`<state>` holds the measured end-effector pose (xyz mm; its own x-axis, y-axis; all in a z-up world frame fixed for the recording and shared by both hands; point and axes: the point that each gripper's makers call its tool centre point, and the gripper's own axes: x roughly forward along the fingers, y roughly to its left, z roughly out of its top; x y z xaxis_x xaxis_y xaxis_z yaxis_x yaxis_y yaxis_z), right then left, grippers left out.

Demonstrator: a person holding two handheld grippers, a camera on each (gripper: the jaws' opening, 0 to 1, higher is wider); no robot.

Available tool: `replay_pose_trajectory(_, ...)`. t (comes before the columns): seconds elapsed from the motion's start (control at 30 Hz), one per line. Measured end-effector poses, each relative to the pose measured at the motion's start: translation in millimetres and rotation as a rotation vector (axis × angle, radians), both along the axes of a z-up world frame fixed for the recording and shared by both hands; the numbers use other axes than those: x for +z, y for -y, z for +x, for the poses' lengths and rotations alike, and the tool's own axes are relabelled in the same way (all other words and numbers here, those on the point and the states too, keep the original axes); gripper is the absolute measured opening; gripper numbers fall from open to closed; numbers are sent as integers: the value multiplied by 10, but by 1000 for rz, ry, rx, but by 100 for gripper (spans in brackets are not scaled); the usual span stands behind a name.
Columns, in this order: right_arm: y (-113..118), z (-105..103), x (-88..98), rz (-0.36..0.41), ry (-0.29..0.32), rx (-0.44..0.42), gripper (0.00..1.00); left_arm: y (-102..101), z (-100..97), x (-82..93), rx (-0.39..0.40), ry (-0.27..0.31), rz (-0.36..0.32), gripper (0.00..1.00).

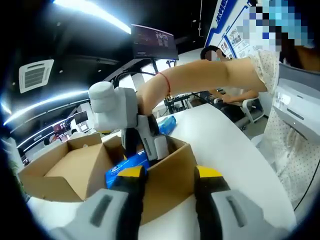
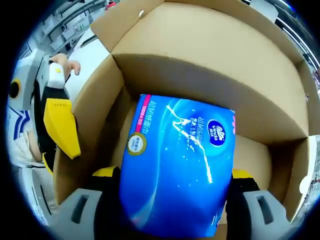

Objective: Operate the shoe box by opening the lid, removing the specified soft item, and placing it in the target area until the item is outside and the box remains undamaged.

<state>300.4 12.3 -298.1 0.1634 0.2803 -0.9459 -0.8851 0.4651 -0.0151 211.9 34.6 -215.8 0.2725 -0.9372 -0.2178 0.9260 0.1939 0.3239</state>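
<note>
One blue tissue pack (image 2: 177,165) inside open cardboard box (image 2: 210,55), clamped between right claw (image 2: 172,182) jaws; left claw (image 1: 167,182) agape, empty.

Glossy blue tissue pack (image 2: 177,165), brown cardboard box (image 2: 210,55)

In the right gripper view, the right tongs (image 2: 172,180) are largely covered by the blue tissue pack (image 2: 180,165) — the inner faces of the jaws and the pack's lower end, cut off by the picture's edge, cannot be seen. The floor of the cardboard box (image 2: 210,55) is hidden beneath the pack. In the left gripper view, the pack (image 1: 127,165) is mostly masked by the right tongs (image 1: 142,145) and the box wall (image 1: 170,180). The table (image 1: 225,145) is cut off at the right — its far edge is blurred.
</note>
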Motion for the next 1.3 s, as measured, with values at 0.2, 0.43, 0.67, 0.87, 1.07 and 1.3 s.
replay_pose_trajectory(0.2, 5, -24, -42, 18, -54, -23, 92, 5, -8, -3, -1, 0, 1, 40)
replay_pose_trajectory(0.43, -1, -48, -58, -22, -65, -10, 92, 11, -13, -9, 0, 3, 4, 41)
replay_pose_trajectory(0.67, 3, -46, -79, -84, -69, -10, 92, 12, -15, -10, 1, 3, 4, 41)
replay_pose_trajectory(0.87, 8, -44, -77, -83, -68, -10, 92, 13, -17, -10, 1, 5, 4, 41)
replay_pose_trajectory(1.07, 11, -39, -78, -83, -68, -5, 93, 15, -20, -10, 0, 5, 3, 41)
replay_pose_trajectory(1.3, 12, -36, -79, -69, -63, -3, 92, 13, -19, -11, 0, 6, 4, 41)
